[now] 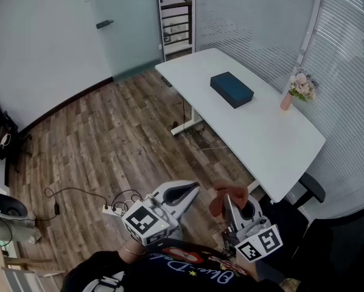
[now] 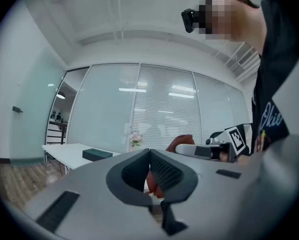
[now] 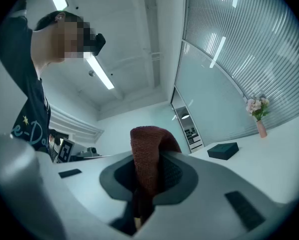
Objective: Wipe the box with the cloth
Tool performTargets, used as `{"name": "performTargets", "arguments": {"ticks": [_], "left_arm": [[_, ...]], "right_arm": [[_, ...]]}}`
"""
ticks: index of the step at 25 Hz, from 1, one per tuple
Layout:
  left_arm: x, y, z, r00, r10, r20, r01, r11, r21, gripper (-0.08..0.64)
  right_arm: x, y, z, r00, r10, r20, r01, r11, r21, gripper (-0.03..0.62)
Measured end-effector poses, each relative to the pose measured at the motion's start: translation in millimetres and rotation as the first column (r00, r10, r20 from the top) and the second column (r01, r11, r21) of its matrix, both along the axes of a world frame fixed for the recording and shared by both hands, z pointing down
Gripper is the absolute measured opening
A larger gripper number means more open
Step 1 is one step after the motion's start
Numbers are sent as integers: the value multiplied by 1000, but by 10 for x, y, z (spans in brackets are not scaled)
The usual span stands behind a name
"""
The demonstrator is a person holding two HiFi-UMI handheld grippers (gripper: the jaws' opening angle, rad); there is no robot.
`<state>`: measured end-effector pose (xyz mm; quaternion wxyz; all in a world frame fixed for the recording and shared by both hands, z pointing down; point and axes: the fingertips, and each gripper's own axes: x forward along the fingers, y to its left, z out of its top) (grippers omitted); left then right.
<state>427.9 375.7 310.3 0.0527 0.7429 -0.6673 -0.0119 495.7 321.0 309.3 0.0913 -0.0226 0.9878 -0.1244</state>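
Nearest, the right gripper [image 1: 230, 203] pinched a soft, limp rust-red knitted cloth [image 3: 148, 156] by its bunched fold; the left gripper [image 1: 193, 188] had its jaws pressed together, empty. The flat dark teal box [image 1: 231, 89] lay well apart on the white table [image 1: 273, 142], probably light and apt to slide.

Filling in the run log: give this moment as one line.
phase: pre-wipe | right gripper: shut on cloth | left gripper: shut, empty | box: on table, untouched
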Motion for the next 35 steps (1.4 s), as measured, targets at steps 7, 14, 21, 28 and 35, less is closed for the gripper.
{"name": "performTargets", "arguments": {"ticks": [7,14,21,28,35], "left_arm": [[-92,99,19,1000,-9,-9,10,1000,25,5],[-216,88,37,1000,-23,-17,24,1000,15,5],[-379,28,37,1000,-8,-12,8,1000,20,5],[-724,11,71,999,-17,-27,18,999,36,5],[-1202,-37,86,998,-34,-58,38,997,60,5]], "right_arm": [[-137,103,19,999,-33,-4,33,999,-3,46],[-205,60,28,1000,-20,10,20,999,-33,48],[-384,43,43,1000,-27,-6,27,999,-23,49],[-742,69,38,998,-60,-23,60,998,-1,54],[-1223,-11,81,995,-50,-90,51,999,9,54]]}}
